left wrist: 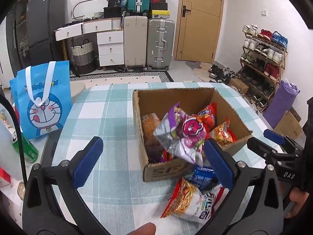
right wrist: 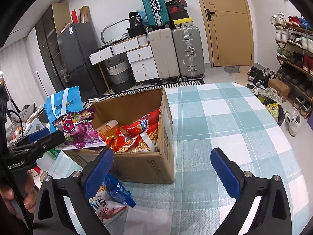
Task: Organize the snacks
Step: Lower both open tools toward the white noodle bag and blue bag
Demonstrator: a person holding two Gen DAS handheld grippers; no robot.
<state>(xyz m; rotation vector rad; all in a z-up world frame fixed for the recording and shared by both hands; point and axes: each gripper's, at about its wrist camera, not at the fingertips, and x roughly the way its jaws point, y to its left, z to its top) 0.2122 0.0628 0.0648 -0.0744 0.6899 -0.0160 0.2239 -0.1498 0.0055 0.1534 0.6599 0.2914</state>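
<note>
An open cardboard box (left wrist: 195, 98) (right wrist: 137, 164) stands on the checked tablecloth with several red and orange snack bags inside. A purple snack bag (left wrist: 182, 135) (right wrist: 82, 129) lies tilted over the box's near rim. It sits just beyond my left gripper (left wrist: 153, 162) (right wrist: 49, 135), which is open and presses on nothing. A blue packet (left wrist: 202, 176) (right wrist: 119, 192) and a red-and-white noodle snack bag (left wrist: 187, 199) (right wrist: 105, 209) lie on the cloth in front of the box. My right gripper (right wrist: 162, 169) (left wrist: 262, 139) is open over the cloth, with its left finger above those two packets.
A blue cartoon tote bag (left wrist: 43, 105) (right wrist: 64, 101) stands left of the table, with a green can (left wrist: 25, 146) beside it. The checked cloth (right wrist: 225, 117) stretches right of the box to the table's rounded edge. Suitcases, drawers and a shoe rack stand beyond.
</note>
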